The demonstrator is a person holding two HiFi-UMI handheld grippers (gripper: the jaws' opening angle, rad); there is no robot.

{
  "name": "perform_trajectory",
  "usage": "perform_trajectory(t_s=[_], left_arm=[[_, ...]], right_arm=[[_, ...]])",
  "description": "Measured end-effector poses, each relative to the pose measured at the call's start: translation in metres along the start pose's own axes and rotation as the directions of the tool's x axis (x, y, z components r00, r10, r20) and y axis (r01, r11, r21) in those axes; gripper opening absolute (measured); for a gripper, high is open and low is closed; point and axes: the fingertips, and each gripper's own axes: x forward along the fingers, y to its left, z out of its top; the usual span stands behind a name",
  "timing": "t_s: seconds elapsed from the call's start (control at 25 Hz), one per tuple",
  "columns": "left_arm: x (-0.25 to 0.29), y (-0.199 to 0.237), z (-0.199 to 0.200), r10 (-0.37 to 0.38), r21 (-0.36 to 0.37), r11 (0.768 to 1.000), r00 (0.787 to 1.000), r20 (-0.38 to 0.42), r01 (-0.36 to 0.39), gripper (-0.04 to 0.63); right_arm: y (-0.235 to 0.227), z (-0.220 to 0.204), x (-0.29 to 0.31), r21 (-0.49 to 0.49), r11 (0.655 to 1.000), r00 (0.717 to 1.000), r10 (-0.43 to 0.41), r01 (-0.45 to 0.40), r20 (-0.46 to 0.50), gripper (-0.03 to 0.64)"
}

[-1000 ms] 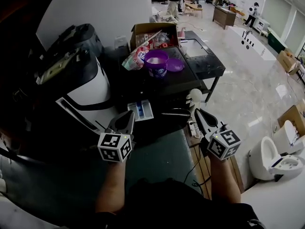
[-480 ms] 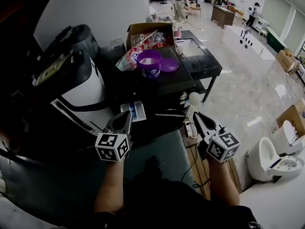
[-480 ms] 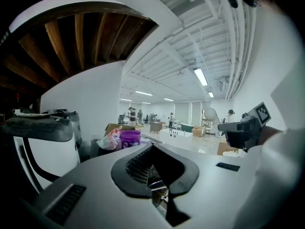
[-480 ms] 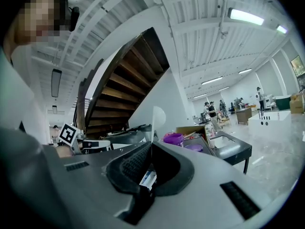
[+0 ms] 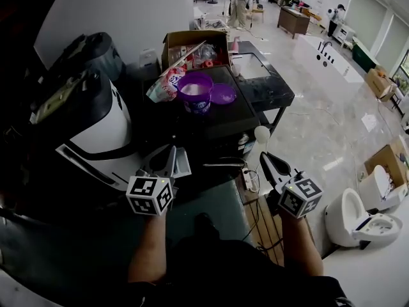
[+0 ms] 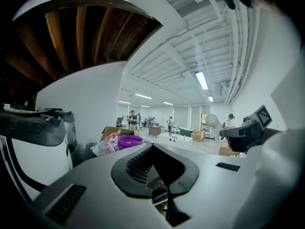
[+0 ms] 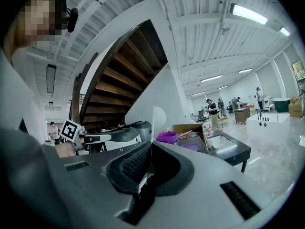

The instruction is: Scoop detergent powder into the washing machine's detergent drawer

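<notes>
Head view: the dark washing machine (image 5: 220,121) fills the space ahead of both grippers, and a cardboard box (image 5: 192,42) sits at its far edge. On its top, well beyond the jaw tips, is an open purple tub (image 5: 196,89) of powder, with its lid (image 5: 223,94) just to its right and a printed pouch (image 5: 160,85) leaning on its left. The left gripper (image 5: 169,155) has its jaws pressed together with nothing between them, and the white detergent drawer (image 5: 183,167) shows just beside its tips. The right gripper (image 5: 267,157) is clenched on a white scoop (image 5: 262,133), whose bowl rises above the jaws, well apart from the drawer.
</notes>
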Motion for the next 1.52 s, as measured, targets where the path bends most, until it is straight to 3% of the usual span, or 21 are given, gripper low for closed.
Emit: perform_trajectory(t_s=[0.52, 0.96, 1.2, 1.52], left_arm=[[0.088, 0.086, 0.012, 0.034, -0.006, 0.999, 0.999, -0.029, -0.034, 0.008], [0.127, 0.098, 0.008, 0.047, 0.004, 0.999, 0.996, -0.081, -0.047, 0.009], [0.152, 0.109, 0.002, 0.137, -0.031, 0.989, 0.984, -0.115, -0.142, 0.009], [0.192, 0.115, 0.024, 0.260, -0.050, 0.963, 0.960, -0.107, -0.266, 0.008]], right_arm=[[-0.040, 0.028, 0.134, -0.071, 0.996, 0.995, 0.051, -0.057, -0.090, 0.018], [-0.056, 0.021, 0.208, -0.044, 0.987, 0.980, 0.149, -0.155, -0.131, 0.018], [-0.081, 0.019, 0.246, -0.043, 0.967, 0.957, 0.241, -0.251, -0.164, 0.018], [-0.127, 0.034, 0.290, -0.058, 0.925, 0.913, 0.358, -0.375, -0.195, 0.018]])
